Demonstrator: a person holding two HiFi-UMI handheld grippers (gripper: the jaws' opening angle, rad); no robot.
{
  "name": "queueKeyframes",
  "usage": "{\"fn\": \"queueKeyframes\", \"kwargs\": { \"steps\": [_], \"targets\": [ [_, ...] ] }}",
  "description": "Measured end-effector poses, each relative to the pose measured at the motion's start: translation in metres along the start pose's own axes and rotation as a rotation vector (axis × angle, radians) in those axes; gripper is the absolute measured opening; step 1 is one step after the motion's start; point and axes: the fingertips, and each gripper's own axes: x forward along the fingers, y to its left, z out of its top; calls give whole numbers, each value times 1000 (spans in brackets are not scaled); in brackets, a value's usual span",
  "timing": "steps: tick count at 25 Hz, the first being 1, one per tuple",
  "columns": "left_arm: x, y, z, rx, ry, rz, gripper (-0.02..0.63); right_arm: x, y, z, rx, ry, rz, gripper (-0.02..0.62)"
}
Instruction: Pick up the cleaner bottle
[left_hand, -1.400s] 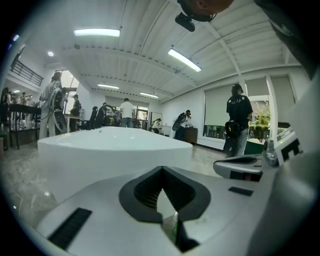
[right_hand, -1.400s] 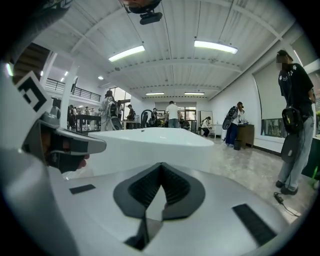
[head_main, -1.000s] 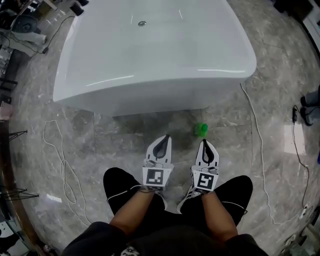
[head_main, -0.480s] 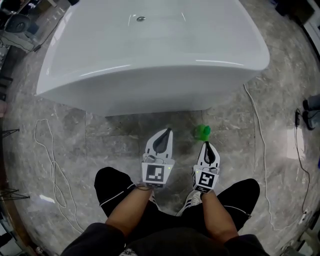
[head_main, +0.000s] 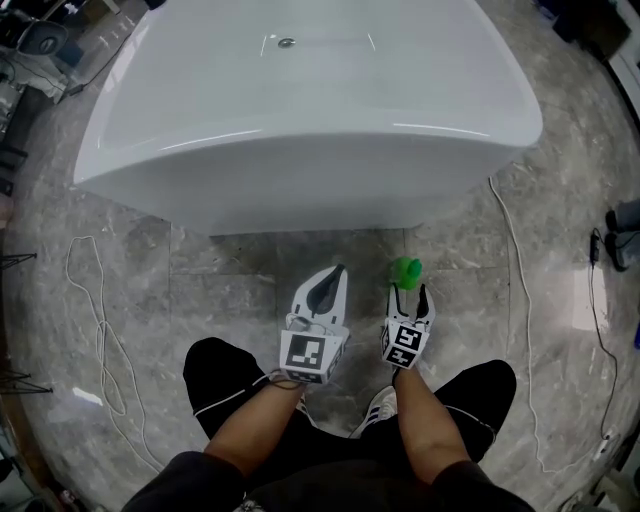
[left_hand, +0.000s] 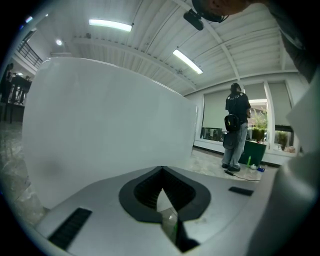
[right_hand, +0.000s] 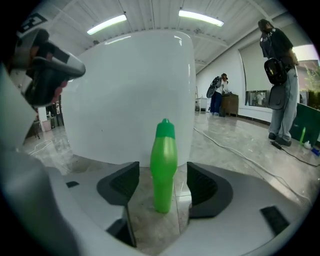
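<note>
The cleaner bottle (head_main: 406, 268) is bright green with a pointed cap and stands upright on the marble floor, just in front of the white bathtub (head_main: 300, 130). In the head view my right gripper (head_main: 410, 292) sits right behind it, jaws opening, its fingertips just short of the bottle's sides. In the right gripper view the bottle (right_hand: 164, 167) stands on the line between the two dark pads (right_hand: 122, 184), apart from both. My left gripper (head_main: 338, 272) hovers to the bottle's left. It is shut, its tips (left_hand: 161, 171) meeting with nothing between them, and it faces the tub wall (left_hand: 105, 125).
White cables lie on the floor at the left (head_main: 100, 330) and the right (head_main: 515, 260). The tub overhangs the floor just beyond the bottle. People stand far off (right_hand: 280, 80) in both gripper views. The person's dark-clad knees (head_main: 225, 365) frame the grippers.
My right gripper has sunk and moved forward up to the green bottle, and its jaws have gone from shut to open. The left gripper has dropped a little.
</note>
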Motion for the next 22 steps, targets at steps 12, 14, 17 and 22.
{"fn": "queueKeyframes", "kwargs": {
  "steps": [12, 14, 17, 22],
  "targets": [
    [-27, 0, -3, 89, -5, 20, 6, 59, 1, -17, -41, -8, 16, 285],
    [-30, -2, -3, 65, 3, 14, 6, 65, 0, -16, -43, -15, 11, 285],
    [-33, -4, -6, 52, 14, 11, 6, 73, -3, -14, -44, -29, -1, 285],
    [-34, -7, -9, 66, 20, 10, 6, 77, -3, -12, -66, -35, -1, 235]
  ]
}}
